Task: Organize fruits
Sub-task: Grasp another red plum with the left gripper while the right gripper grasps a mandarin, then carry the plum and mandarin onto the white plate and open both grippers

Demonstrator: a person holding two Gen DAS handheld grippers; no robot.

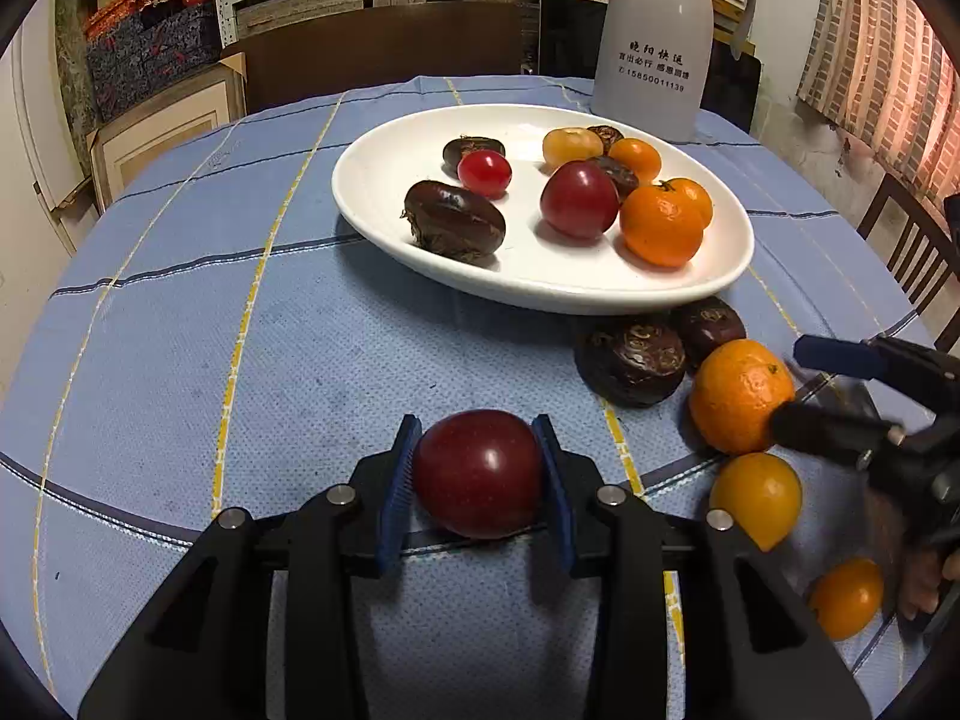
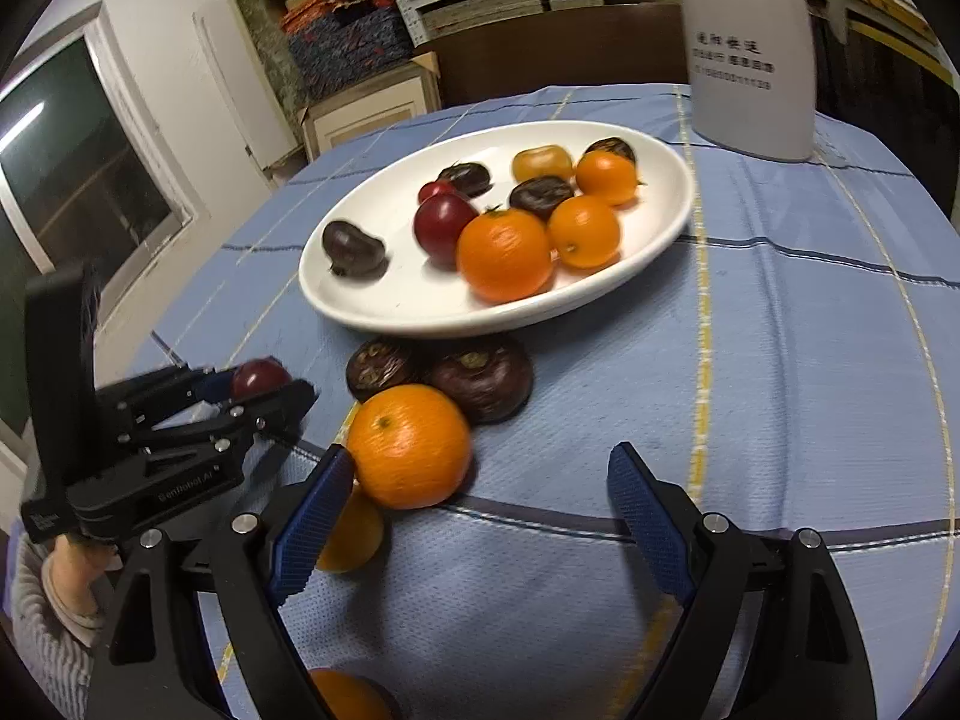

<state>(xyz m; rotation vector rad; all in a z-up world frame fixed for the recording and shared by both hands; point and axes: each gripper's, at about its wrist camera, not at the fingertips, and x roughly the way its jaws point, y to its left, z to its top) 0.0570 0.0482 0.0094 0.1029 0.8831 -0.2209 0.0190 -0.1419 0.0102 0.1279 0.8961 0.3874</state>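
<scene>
Fruits: dark red plum (image 1: 478, 473) on the blue checked surface (image 1: 180, 330), clamped between the blue pads of the left gripper (image 1: 478, 471).
Right gripper (image 2: 474, 510): jaws wide apart – its left pad is just beside a large orange (image 2: 410, 446), gripping nothing.
Nearby: two dark round fruits (image 2: 444, 375) lie between the orange and the white plate (image 2: 384, 306) – which holds oranges, plums and dark fruits.
Behind: white jug (image 1: 654, 42) past the plate.
</scene>
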